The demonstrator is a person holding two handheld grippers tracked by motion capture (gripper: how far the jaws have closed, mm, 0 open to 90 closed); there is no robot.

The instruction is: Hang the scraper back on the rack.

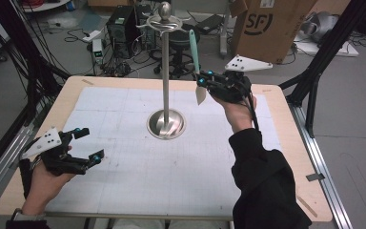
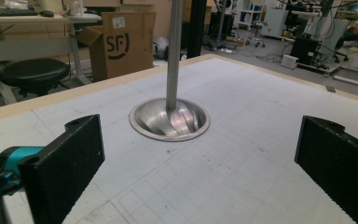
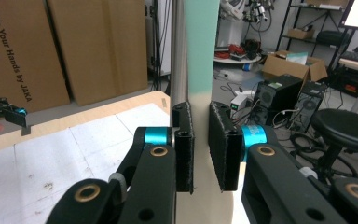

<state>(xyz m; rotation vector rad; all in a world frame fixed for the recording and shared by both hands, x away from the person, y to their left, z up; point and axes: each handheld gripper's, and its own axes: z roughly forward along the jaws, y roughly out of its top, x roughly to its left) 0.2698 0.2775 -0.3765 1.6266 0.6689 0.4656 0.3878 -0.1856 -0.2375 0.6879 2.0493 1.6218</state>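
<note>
Thing in hand: a spatula [image 1: 195, 62] with a mint-green handle and a cream, off-white blade, pretty slim overall.
How it sits: upright, handle pointing up and blade hanging down, lifted clear above the counter [image 1: 276, 143] on the far right side.
Close-up look: in the right gripper view the spatula [image 3: 200, 56] shows a clean colour break, mint above and cream below, right about where the jaws start.
Right gripper: the right gripper [image 1: 203, 82] is clamped on the spatula near where handle meets blade, jaws pressed in on both sides.
Stand: a shiny metal stand [image 1: 166, 71] with a round dished base, a tall pole and hooks under a ball top, sitting mid-counter just left of the spatula; not touching it as far as the high view shows.
Left gripper: the left gripper [image 1: 89, 144] rests low at the near left corner, jaws spread wide with nothing between them, well apart from the stand.
Background: a cardboard box [image 1: 271, 26] on the floor behind the counter.
</note>
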